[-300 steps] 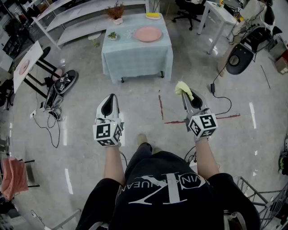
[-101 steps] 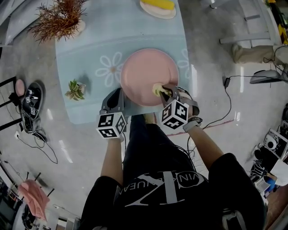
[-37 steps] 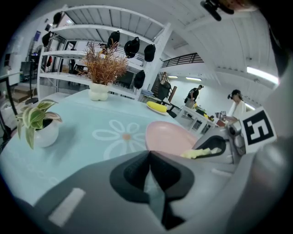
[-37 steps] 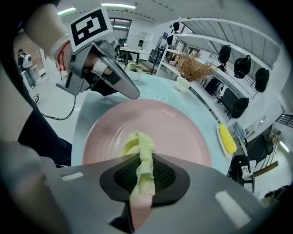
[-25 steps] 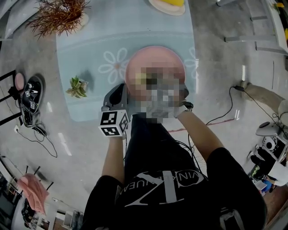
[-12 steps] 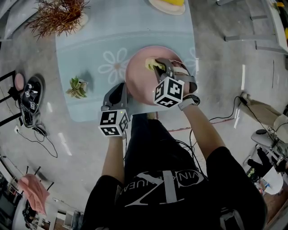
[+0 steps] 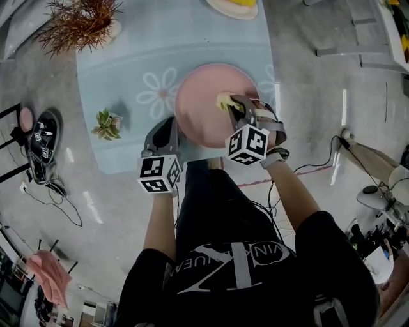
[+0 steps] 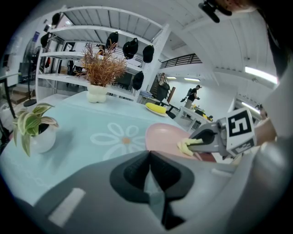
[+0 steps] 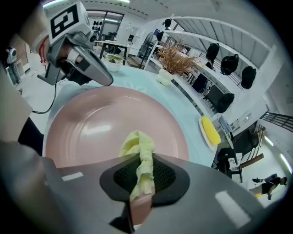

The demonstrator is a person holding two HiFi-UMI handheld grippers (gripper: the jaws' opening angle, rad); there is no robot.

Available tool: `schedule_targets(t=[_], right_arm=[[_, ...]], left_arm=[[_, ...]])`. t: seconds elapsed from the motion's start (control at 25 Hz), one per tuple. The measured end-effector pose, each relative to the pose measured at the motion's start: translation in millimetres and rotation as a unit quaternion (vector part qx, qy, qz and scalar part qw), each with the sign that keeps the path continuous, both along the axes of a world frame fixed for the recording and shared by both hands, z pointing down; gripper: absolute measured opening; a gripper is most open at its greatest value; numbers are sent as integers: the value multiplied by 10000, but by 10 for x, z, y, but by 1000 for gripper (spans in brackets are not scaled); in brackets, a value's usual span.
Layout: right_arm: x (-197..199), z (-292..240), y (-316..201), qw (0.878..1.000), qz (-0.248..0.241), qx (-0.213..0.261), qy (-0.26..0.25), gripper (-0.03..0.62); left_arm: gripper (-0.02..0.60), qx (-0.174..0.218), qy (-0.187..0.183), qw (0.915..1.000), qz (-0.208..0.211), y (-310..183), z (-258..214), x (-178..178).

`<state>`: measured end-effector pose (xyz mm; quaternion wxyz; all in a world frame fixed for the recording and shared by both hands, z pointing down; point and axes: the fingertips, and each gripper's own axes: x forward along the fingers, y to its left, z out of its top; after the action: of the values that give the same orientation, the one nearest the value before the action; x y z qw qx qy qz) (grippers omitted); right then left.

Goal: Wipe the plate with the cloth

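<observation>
**Wiping in hand: thin grip on cloth, plate not surely held**

Found left gripper [image 8: 150, 157] nearest, at the table's near edge, jaws pressed together on nothing, just beside the plate [image 7: 201, 118] rim. Could not establish contact with it. Found right gripper [image 9: 141, 178] a little further on, over the plate's right half, jaws clamped narrow on the cloth [image 9: 139, 148]. Noted cloth as a thin yellow twist, bunched ahead of the tips, on or just above the plate surface; could not settle which. Noted plate lying flat on the table [image 7: 121, 70], close to its near edge, glossy, no soil visible.

Judged risks as follows:
- Slippage of cloth out of the jaws under a hard drag, given so narrow a strip held.
- Scraping of bare jaw tips on the plate, given so small a wad beneath them.
- Sliding of plate toward the near edge on a pulling stroke, given smooth table cover and no sure hold by left gripper.
- Patchy coverage, given small wad against wide plate.

Further off, noted small plant [image 7: 107, 124] to the left, well apart from the plate. Beyond, noted dish [image 7: 223, 11] with a yellow item [image 9: 210, 129] at the far edge, and dried plant [image 7: 80, 22] at the far left corner. Judged none within likely reach of the strokes.
</observation>
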<state>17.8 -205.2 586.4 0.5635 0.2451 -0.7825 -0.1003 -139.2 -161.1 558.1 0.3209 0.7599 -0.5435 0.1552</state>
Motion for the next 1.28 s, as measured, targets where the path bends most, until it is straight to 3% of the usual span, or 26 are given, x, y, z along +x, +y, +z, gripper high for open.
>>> schedule_targets(t=[0.28,0.64,0.92,1.28], right_arm=[[-118,-29,377,9992,-306,-216,-100,49],[-681,-6,438,9941,-928,-343,-443,49],[-844,1,38,9944,-852,-227,-588,51],[-624,1,-339,9977,-340,-40,-578,49]], left_arm=[[0,18,0,10000,-1,15,-39,33],[0,20,12,10000,85,39,-34,53],[0,7,25,9999,107,29,-12,28],[0,14,11,9999,122,-6,3,8]])
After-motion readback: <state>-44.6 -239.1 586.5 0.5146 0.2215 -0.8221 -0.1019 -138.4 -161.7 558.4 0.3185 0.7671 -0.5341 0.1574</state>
